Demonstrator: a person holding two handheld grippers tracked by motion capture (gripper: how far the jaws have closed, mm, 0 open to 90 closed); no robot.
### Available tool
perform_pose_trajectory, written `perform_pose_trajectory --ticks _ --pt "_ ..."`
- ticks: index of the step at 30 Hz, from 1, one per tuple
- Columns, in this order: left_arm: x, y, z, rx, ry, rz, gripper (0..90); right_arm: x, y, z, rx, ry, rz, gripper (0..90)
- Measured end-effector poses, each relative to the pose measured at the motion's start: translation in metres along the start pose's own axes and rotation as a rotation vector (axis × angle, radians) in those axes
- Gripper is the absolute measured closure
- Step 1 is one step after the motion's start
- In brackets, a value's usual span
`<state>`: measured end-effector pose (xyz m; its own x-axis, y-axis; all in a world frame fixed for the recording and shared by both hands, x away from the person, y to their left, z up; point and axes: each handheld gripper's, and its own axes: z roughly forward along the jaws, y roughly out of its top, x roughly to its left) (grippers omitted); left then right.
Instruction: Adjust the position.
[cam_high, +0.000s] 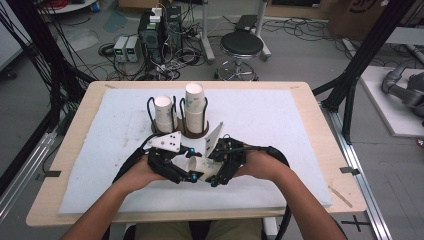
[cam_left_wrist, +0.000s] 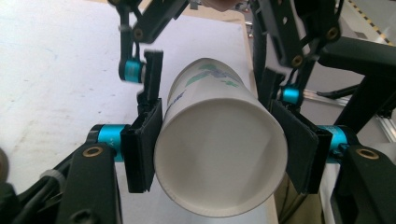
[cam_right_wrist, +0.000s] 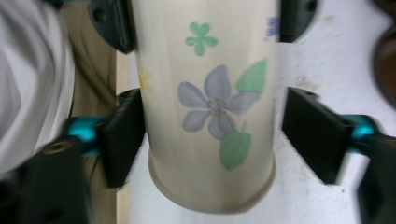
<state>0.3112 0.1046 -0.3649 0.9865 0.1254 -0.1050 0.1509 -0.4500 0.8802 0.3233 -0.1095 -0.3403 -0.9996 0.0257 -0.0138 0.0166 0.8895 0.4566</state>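
on my left, the left gripper (cam_high: 184, 175) has its black rubbery pads clamped on the bottom end of a paper cup (cam_high: 200, 165), one flat pad on each side of the round base. in the left gripper view the cup (cam_left_wrist: 219, 158) is smooth and white, its recessed base facing me, a green and blue print running up its wall. it lies on its side, held between the two grippers over the near middle of the white, slightly fuzzy mat (cam_high: 280, 125) on the pale wooden table (cam_high: 320, 130). behind it, two wire holders on dark round bases (cam_high: 196, 133) each carry upright cups (cam_high: 194, 107). to the right, the right gripper (cam_high: 214, 176) stands wide around the cup's rim end; in its own view the left pad sits against the wall and the right pad stands apart from the flowered side (cam_right_wrist: 205, 102).
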Motion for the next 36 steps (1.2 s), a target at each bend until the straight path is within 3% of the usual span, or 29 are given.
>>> perform_pose_trajectory --ticks 7,13,22,23,24,30,36 --pt "0.003 -0.001 -0.006 -0.041 0.02 -0.009 37.1 -0.002 -0.016 -0.014 -0.18 -0.024 0.036 21.4" --pt "0.008 -0.01 -0.011 -0.111 0.039 -0.047 37.0 -0.001 -0.033 -0.023 -0.352 -0.068 0.114 21.0" --pt "0.01 -0.025 -0.019 -0.214 0.078 -0.075 36.8 0.003 -0.06 -0.018 -0.541 -0.144 0.19 21.0" --pt "0.01 -0.025 -0.019 -0.214 0.078 -0.075 36.8 0.003 -0.06 -0.018 -0.541 -0.144 0.19 21.0" --pt "0.009 -0.028 -0.019 -0.234 0.081 -0.078 36.8 0.005 -0.065 -0.015 -0.577 -0.148 0.201 21.0" --pt "0.006 -0.036 -0.018 -0.277 0.077 -0.068 36.9 0.009 -0.081 0.001 -0.67 -0.159 0.256 21.0" --pt "0.004 -0.036 -0.017 -0.305 0.068 -0.055 36.9 0.011 -0.086 0.007 -0.693 -0.142 0.263 21.0"
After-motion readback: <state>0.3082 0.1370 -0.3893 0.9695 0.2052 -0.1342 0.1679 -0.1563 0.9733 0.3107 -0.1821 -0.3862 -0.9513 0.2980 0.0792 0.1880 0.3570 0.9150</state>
